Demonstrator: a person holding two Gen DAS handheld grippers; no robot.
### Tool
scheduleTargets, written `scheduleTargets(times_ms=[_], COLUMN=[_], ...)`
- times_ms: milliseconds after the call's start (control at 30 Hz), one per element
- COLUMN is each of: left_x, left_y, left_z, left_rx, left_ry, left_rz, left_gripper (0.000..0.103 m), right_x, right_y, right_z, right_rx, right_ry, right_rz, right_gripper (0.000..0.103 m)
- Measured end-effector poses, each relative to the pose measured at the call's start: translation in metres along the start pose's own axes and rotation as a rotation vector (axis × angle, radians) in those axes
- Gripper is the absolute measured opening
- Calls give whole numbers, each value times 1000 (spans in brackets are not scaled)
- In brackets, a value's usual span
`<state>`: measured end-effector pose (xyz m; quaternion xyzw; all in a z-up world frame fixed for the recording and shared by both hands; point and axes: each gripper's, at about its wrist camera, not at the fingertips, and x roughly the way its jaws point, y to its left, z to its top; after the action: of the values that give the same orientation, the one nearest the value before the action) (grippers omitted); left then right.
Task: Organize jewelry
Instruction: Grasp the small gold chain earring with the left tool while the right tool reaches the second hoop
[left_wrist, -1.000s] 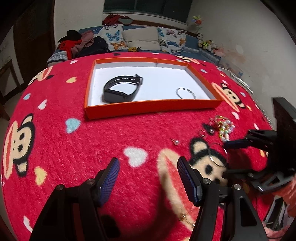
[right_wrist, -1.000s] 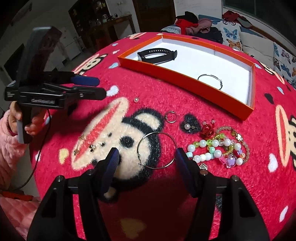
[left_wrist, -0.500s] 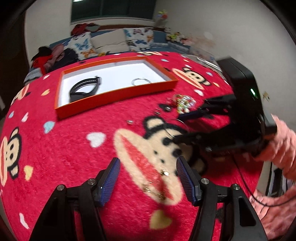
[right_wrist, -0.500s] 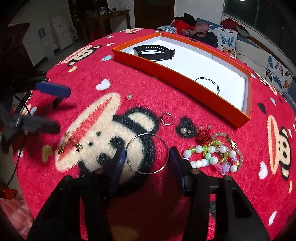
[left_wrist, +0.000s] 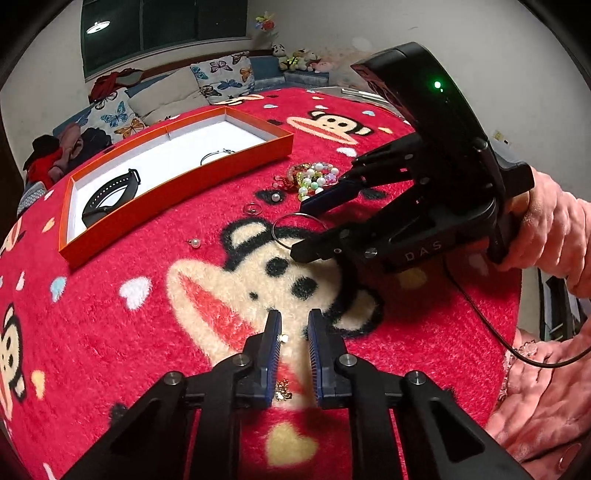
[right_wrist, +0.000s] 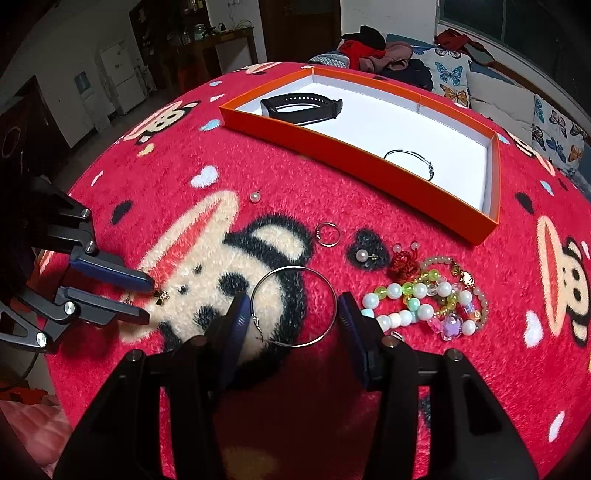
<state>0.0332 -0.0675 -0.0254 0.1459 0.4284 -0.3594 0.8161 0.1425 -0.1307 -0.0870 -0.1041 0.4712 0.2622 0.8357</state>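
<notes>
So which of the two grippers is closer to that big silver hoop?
Right. The right gripper has its fingers on either side of the hoop; the left gripper is off to the side, by a small gold earring.

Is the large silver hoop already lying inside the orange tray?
No: the large silver hoop lies on the red blanket, outside the orange tray.

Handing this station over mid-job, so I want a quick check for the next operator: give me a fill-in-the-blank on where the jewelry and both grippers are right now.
1. The black watch band lies inside the ____ tray.
2. The large hoop earring lies on the blanket between the fingers of the ____ gripper.
3. The thin silver bracelet lies in the ____.
4. The bead bracelets lie on the ____ blanket.

Missing words: orange; right; tray; red
</notes>
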Motion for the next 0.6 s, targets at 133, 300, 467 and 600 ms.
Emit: scheduleTargets(times_ms=[133,300,467,600], left_x=[4,9,15,16], left_y=[4,2,7,7], left_z=[-2,-5,-7,-6], left_rx=[-3,28,22,32], left_ry=[12,27,43,44], left_rz=[17,25,48,35], left_gripper=[16,16,16,16], right_x=[0,0,0,0], right_y=[-1,-1,-1,-2], right_z=[0,0,0,0], right_rx=[4,8,8,12], right_ry=[-2,-4,-4,-6], right_rz=[4,7,7,9], right_gripper=[49,49,49,49])
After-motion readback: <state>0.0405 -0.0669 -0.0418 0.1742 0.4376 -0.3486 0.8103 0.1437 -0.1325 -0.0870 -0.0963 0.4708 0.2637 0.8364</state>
